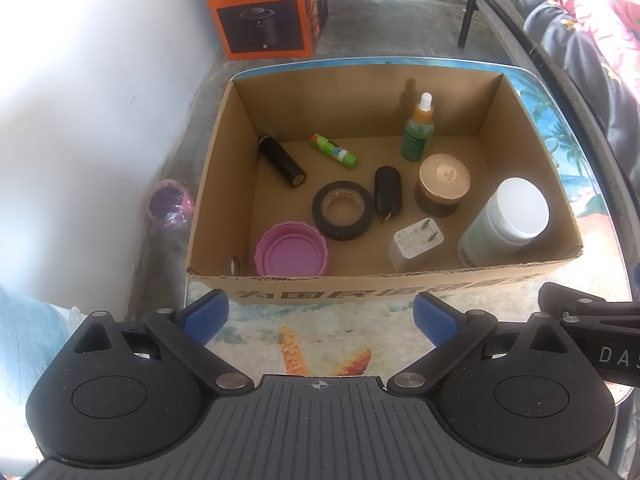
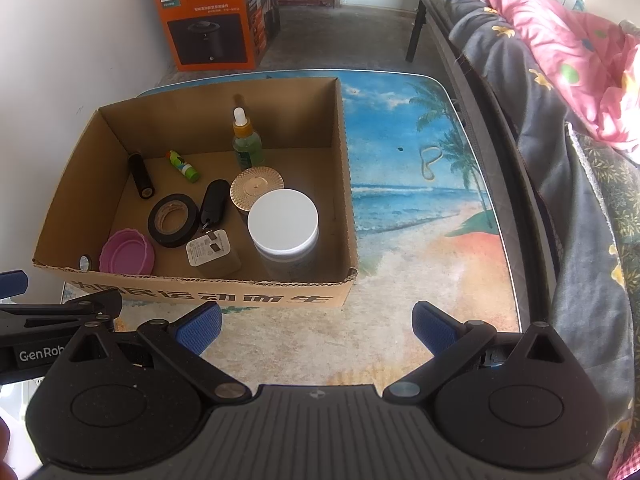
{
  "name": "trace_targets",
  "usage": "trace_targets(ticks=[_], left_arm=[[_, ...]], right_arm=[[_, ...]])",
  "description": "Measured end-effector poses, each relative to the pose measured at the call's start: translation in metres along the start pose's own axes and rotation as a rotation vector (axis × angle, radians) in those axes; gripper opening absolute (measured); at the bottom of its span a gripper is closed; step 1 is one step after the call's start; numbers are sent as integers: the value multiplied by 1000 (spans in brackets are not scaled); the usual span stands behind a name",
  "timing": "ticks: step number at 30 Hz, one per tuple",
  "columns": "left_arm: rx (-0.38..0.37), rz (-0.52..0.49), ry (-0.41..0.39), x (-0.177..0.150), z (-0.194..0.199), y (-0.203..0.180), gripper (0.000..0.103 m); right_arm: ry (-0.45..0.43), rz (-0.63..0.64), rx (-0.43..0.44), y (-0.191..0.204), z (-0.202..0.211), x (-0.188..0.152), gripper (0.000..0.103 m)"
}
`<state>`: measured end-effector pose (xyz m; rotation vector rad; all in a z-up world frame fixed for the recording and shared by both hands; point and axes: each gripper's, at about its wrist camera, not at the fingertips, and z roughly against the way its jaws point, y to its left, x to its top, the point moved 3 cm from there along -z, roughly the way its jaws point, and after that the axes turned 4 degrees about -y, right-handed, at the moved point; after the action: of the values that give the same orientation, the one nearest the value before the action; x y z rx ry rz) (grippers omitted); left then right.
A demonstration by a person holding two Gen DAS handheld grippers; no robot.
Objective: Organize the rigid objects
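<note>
Left wrist view: left gripper spread wide with nothing between the blue pads, hovering just short of the cardboard box on the beach-print table. Everything sits inside the box: black flashlight and green glue stick lying toward the back left, dropper bottle standing at the back, gold-lidded jar just in front of it. Roll of black tape flat in the middle, black key fob right beside it. Pink lid near the front left, white charger front centre, white-capped tub front right.

Right wrist view: right gripper also wide apart and holding nothing, over bare table off the box's front right corner. Same stuff visible inside, tub closest to the right wall, tape and pink lid to the left. Orange appliance carton on the floor past the table.
</note>
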<state>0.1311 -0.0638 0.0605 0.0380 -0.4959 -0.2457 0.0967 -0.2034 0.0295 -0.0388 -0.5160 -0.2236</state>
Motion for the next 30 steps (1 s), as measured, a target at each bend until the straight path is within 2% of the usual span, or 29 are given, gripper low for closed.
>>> trace_targets(ticks=[30], left_arm=[[-1, -2, 1, 1, 0, 4, 99]], right_arm=[[3, 3, 1, 2, -1, 2, 103]])
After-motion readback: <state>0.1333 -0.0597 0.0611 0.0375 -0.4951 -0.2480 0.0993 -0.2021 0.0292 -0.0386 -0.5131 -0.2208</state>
